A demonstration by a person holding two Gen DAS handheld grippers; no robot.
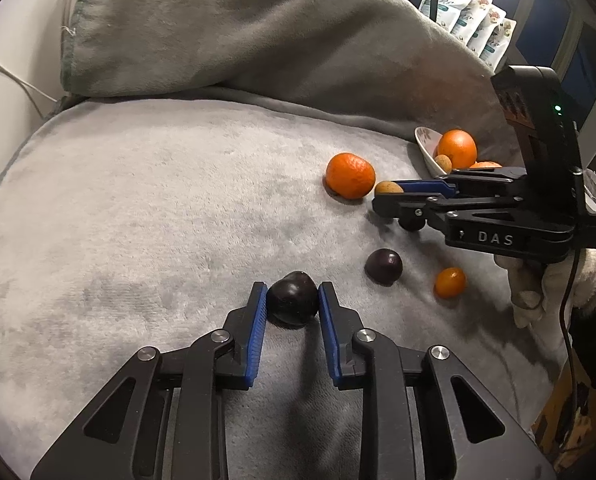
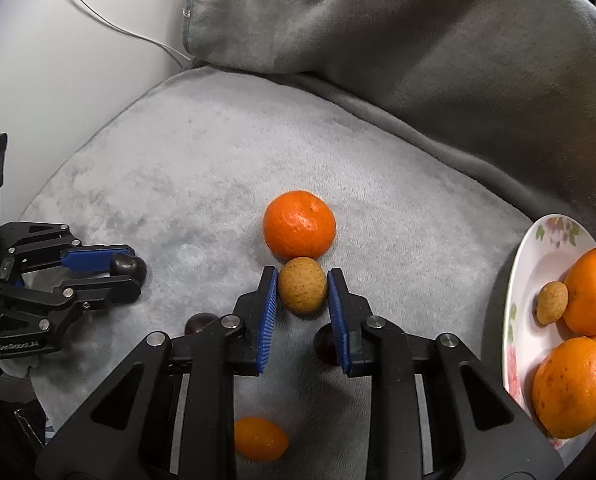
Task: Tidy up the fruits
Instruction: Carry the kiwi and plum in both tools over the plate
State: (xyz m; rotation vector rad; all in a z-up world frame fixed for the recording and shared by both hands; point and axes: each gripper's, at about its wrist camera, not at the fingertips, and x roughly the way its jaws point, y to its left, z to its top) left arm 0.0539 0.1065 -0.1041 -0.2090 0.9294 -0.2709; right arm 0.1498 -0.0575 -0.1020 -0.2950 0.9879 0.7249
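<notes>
Grey fuzzy blanket (image 1: 137, 208) covers the soft cushion where the fruits lie. The left gripper (image 1: 291, 300) has its blue pads on both sides of a dark purple round plum (image 1: 293, 298); they look like they touch it, but I cannot tell if they squeeze yet. The right gripper (image 2: 302, 292) stands around a small tan speckled round fruit (image 2: 302, 290), with thin gaps on each side, so it is not closed on it. A big bumpy orange mandarin (image 2: 299, 225) touches the tan fruit at 12 o'clock. The white flowered plate (image 2: 538, 264) sits at 3 o'clock in the right view, holding more fruit. Another dark plum (image 1: 383, 266) and a small orange oval kumquat (image 1: 450, 282) wait on the blanket.

I think the plum is smooth, slippery and soft, so it can bruise. Hold it gently across its fat middle. The tan fruit looks light with a thin, dry shell; grip its widest part softly too.
</notes>
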